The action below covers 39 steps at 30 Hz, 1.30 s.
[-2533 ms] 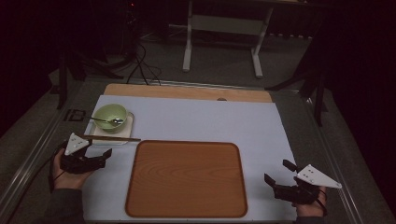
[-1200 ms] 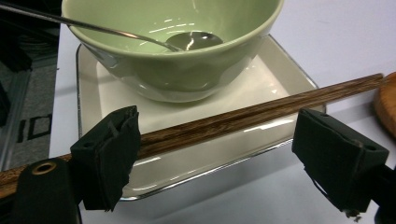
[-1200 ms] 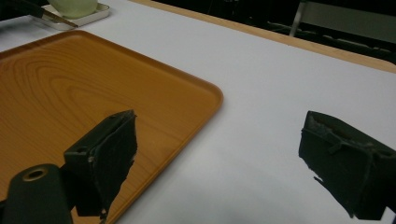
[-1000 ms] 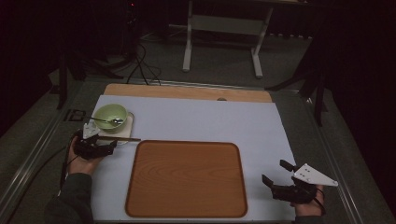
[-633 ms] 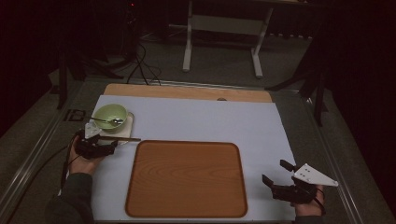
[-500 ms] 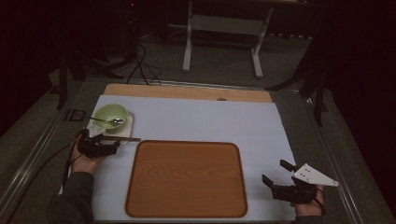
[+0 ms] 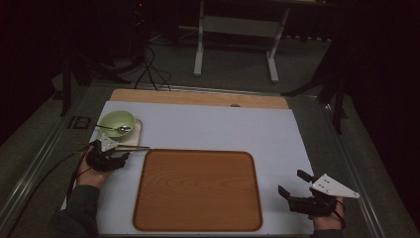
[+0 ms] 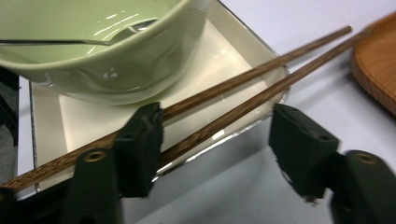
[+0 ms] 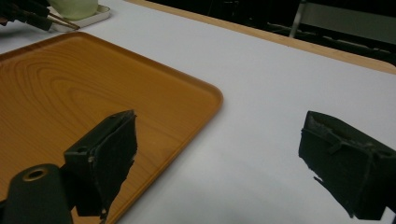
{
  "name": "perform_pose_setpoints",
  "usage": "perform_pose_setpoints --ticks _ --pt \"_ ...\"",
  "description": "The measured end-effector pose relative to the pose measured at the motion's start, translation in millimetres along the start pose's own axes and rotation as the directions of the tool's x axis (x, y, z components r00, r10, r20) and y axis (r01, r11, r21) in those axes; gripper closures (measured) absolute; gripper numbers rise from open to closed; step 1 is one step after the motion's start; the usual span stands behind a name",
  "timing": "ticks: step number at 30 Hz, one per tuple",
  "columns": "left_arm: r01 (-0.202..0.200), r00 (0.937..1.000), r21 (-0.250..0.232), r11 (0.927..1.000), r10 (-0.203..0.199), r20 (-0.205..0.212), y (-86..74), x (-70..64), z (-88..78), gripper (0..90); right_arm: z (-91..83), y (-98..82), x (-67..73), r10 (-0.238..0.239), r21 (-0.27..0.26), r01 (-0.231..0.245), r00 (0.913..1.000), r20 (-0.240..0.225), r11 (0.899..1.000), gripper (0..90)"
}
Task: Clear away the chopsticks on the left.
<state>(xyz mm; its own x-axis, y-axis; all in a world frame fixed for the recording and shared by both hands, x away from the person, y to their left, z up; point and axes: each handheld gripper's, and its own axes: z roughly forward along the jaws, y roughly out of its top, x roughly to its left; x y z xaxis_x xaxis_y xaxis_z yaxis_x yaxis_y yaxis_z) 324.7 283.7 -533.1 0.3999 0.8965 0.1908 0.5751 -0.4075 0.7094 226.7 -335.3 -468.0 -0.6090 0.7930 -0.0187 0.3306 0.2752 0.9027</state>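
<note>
Wooden chopsticks [image 8: 243, 95], a dark-brown pair, lie side by side across the near edge of a small cream square dish [image 8: 219, 56] at the far left of the surface [image 7: 208, 129], their tips pointing right toward the large wooden tray [image 7: 198, 191]. Resting on the raised rim keeps their shafts off the white covering, which in my judgement is why the left hand-held gripper [image 8: 219, 140] has come at them there: clearance exists underneath for the jaws. Its jaws have just been closing and stand part-way in, straddling both sticks; the left pad [image 8: 140, 144] appears to touch the sticks, the right pad stands clear, so no grip is made yet. A pale green bowl [image 8: 93, 51] sits on the same dish behind the sticks, with a metal spoon [image 7: 113, 128] lying in it, handle over the rim. The bowl is close to the jaws, and a careless closure could knock it. The right hand-held gripper [image 9: 219, 163] rests idle at the near right corner of the surface, jaws wide apart with nothing between them, just beside the tray's right edge; probably parked to leave the tray free as a destination. Brands, labels and writing: none legible on the bowl, dish, tray or either tool.
</note>
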Motion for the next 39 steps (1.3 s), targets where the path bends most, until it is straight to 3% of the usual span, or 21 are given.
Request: perform_pose_setpoints --ticks 4,6,12,13,20,26,29,39 --pt "-0.025 0.9997 0.013 0.9996 0.025 -0.004 -1.7 1.1 -4.1 55.7 -0.3 -0.1 -0.2 0.003 0.0 -0.003 1.0 -0.002 1.0 11.1" --pt "-0.057 0.9979 0.023 0.9981 0.057 -0.029 -2.5 -0.2 -5.9 60.0 -0.1 0.0 -0.3 0.003 0.0 -0.003 1.0 -0.002 1.0 11.2" --pt "-0.079 0.9946 0.035 0.9963 0.081 -0.065 0.4 -0.2 -10.4 73.9 0.2 0.0 0.1 0.003 0.001 -0.003 1.0 -0.004 1.0 11.2" --pt "-0.083 0.994 0.039 0.9958 0.086 -0.068 1.0 -0.5 -10.8 80.2 0.3 -0.1 -0.1 0.005 0.001 -0.005 1.0 -0.005 1.0 11.2" --pt "-0.12 0.9898 0.06 0.991 0.124 -0.07 4.6 -6.1 -10.9 85.9 0.5 0.0 0.2 0.005 0.003 -0.005 1.0 -0.003 1.0 14.8" --pt "-0.091 0.9955 0.059 0.9942 0.092 -0.02 6.7 -8.6 -12.7 86.4 0.4 -0.1 -0.1 0.006 0.002 -0.006 1.0 -0.007 1.0 13.9" --pt "-0.064 0.9979 0.033 0.9974 0.064 0.006 9.8 -9.8 -16.3 86.4 0.5 -0.2 -0.3 0.007 0.002 -0.007 1.0 -0.006 1.0 13.9" --pt "0.0 0.9984 -0.035 0.9994 0.002 0.057 22.1 -14.1 -31.4 86.5 0.1 -0.1 -0.1 0.008 0.0 -0.008 1.0 -0.004 1.0 13.9"
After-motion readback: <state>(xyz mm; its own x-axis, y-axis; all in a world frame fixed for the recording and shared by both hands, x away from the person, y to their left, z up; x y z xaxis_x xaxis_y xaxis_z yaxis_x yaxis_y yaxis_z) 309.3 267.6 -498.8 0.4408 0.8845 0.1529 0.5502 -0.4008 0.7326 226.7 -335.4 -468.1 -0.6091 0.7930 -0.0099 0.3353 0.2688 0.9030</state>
